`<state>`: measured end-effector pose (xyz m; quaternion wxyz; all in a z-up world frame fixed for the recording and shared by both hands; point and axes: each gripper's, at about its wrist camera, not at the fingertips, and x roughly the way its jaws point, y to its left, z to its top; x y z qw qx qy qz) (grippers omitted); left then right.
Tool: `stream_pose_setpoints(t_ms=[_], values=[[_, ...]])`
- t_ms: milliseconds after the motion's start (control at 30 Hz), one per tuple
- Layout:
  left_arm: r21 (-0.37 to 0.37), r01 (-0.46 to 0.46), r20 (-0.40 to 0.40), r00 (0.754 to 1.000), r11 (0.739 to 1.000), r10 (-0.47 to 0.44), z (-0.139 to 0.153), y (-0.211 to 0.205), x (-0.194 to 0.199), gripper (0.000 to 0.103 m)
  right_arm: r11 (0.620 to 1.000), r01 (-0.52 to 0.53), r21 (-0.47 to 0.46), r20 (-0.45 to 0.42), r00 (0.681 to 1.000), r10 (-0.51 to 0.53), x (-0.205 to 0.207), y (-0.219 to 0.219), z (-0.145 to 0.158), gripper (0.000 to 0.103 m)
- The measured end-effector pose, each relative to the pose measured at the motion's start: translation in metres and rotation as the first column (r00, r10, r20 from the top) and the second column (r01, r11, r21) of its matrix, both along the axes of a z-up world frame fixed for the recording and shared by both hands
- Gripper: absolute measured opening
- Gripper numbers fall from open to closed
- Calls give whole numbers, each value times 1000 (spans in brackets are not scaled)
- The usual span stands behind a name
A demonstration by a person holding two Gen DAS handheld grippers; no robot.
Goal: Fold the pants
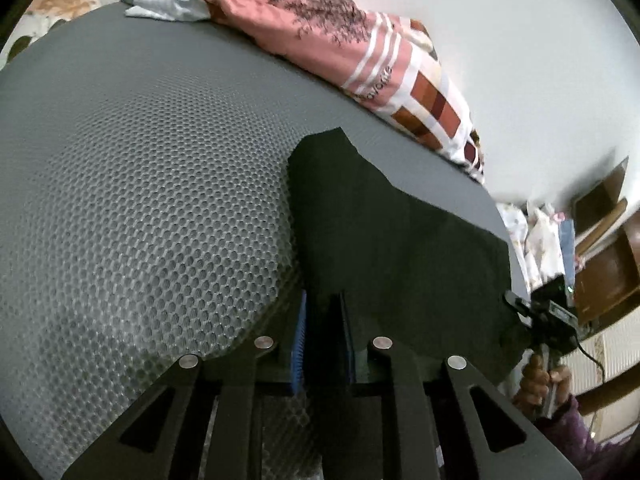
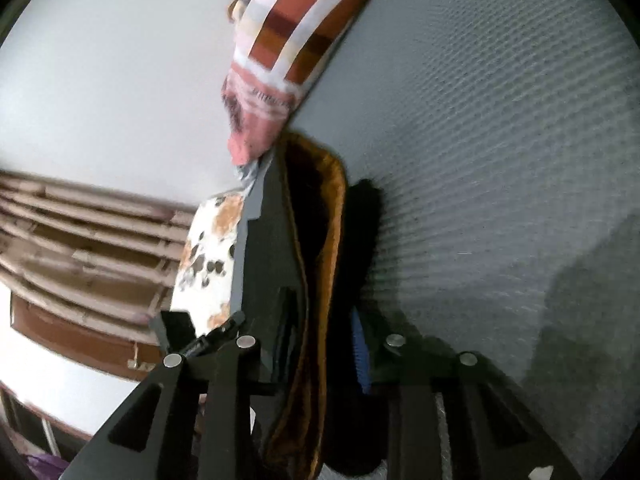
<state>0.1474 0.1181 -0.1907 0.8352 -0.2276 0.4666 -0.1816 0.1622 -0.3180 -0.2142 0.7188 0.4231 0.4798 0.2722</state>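
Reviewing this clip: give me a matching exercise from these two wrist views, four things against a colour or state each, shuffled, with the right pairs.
Things:
1. pants
2. mat
3. pink garment
4. left gripper

Descriptions:
A. grey, honeycomb texture
B. dark, brown fleece lining showing in the right wrist view
C. shut on dark cloth
D. lies at the mat's far edge, white stripes

Pairs: 1-B, 2-A, 3-D, 4-C
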Motion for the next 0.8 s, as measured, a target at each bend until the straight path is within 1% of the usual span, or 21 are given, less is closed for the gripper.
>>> stream_pose_setpoints(t_ms=[67,100,133,167,233,333,433,500,600,633,667,700,800], values=[[-12,-10,1,1000,1000,10,-2,-1,-2,24,999,33,0,22,999,-33,-10,-15,13,29],[-19,-7,-1,1000,1000,7,-4,-3,-3,30,999,44,13,32,998,-45,-15,-21,20,29],[-11,-2,-5,1000,1000,2,-6,-5,-3,39,998,44,41,42,998,-45,-24,-25,30,29],[6,0,-12,1000,1000,0,-8,-8,-4,43,997,38,61,41,998,-40,-28,-24,34,29],[-11,-3,10,1000,1000,4,-7,-10,-8,47,997,18,76,14,1000,-19,-42,-19,39,29],[-34,-23,14,1000,999,24,-9,-7,-14,48,999,9,52,-19,1000,-8,-56,-13,38,29],[-66,-39,13,999,997,40,-10,-3,-18,50,1000,24,12,-28,999,-23,-54,-10,32,29],[-79,-43,6,999,996,44,-10,-1,-19,51,999,31,21,-35,999,-30,-51,-7,28,29],[-73,-38,7,999,997,38,-9,-2,-20,51,1000,11,-22,-34,999,-11,-45,4,28,29],[-71,-38,7,999,997,39,-9,-3,-20,51,1000,11,-23,-39,999,-12,-43,5,27,28],[-70,-39,6,999,997,40,-9,-2,-20,51,1000,13,-27,-35,999,-14,-42,5,29,20],[-67,-40,6,999,997,40,-8,-3,-20,51,999,11,-49,-22,1000,-12,-41,6,32,7],[-51,-34,4,999,998,34,-7,-6,-19,51,997,-2,-83,0,1000,2,-41,11,42,6]])
